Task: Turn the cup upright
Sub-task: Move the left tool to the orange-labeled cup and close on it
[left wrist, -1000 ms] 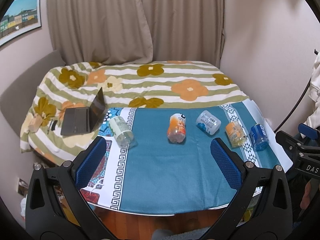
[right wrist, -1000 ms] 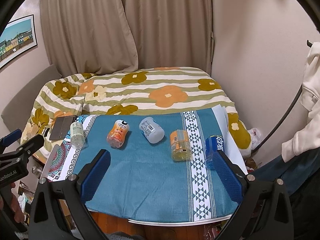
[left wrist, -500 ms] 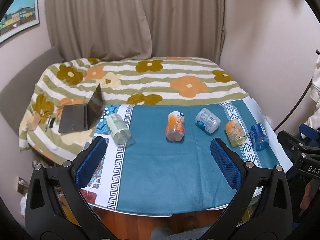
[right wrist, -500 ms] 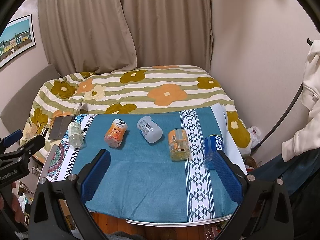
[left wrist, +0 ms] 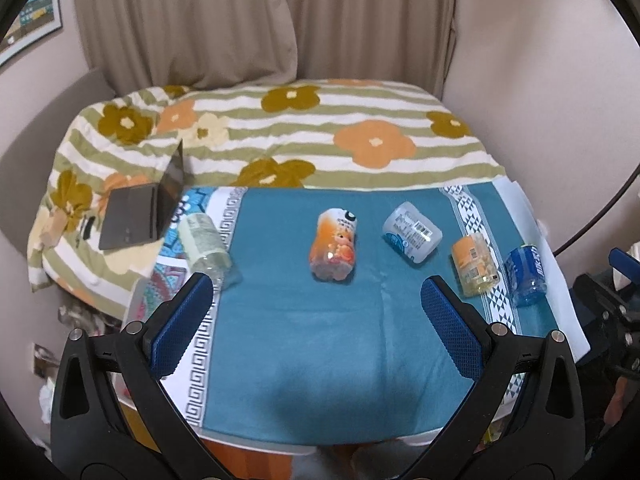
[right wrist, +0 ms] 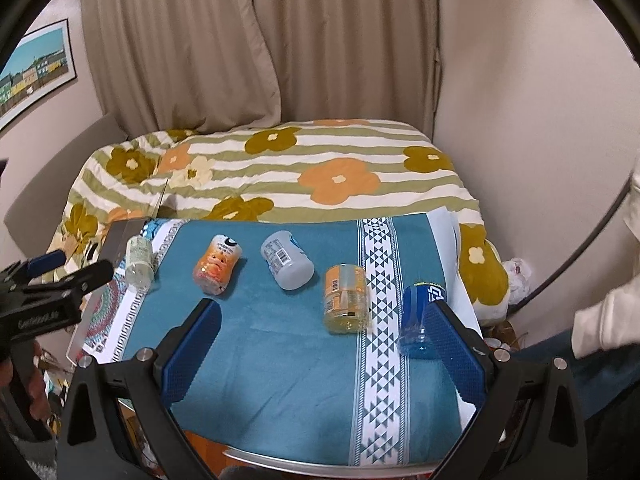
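Several plastic cups lie on their sides in a row on a teal cloth: a pale green cup, an orange printed cup, a white-and-blue cup, an orange-label cup and a blue cup. In the right wrist view the same row shows as the pale green cup, orange printed cup, white cup, orange-label cup and blue cup. My left gripper is open and empty, short of the orange printed cup. My right gripper is open and empty, short of the orange-label cup.
A half-open laptop sits on the flowered blanket at the left, behind the table. Curtains and walls stand behind. The table's front edge is close below the grippers. The left gripper's body shows at the right wrist view's left side.
Both grippers have moved forward toward the table, so the cups appear a little nearer and lower. Both stay open. No cup has moved.
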A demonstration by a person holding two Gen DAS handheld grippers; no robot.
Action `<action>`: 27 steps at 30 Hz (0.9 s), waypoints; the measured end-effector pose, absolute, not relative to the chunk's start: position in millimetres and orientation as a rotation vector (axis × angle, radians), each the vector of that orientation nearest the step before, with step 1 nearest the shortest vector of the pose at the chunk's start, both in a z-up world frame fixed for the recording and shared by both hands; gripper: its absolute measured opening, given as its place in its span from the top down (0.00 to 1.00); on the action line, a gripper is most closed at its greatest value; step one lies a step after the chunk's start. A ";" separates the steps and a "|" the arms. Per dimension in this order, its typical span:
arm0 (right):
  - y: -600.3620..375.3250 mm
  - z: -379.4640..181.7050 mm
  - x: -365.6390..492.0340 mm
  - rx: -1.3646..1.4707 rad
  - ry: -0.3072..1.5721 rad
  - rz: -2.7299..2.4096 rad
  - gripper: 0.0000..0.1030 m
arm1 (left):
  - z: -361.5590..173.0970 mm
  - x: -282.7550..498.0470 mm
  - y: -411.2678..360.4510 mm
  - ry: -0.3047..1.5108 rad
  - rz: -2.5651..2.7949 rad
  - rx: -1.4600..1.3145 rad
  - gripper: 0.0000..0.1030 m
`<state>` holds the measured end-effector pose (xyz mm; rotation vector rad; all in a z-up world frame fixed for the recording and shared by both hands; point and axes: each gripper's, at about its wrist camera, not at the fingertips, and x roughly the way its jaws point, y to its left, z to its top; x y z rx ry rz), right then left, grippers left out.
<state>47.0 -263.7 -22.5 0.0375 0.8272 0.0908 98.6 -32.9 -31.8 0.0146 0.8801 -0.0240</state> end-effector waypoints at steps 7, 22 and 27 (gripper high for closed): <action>-280.7 -43.4 80.9 -0.018 0.856 0.163 0.01 | -62.9 147.3 -50.3 0.955 -0.034 0.045 0.00; -265.4 -89.2 141.3 0.043 0.936 0.083 0.01 | -147.9 256.9 -52.7 1.174 -0.161 0.128 0.00; -257.3 -102.9 158.4 0.073 0.978 0.033 0.01 | -172.9 281.5 -51.3 1.270 -0.213 0.119 0.00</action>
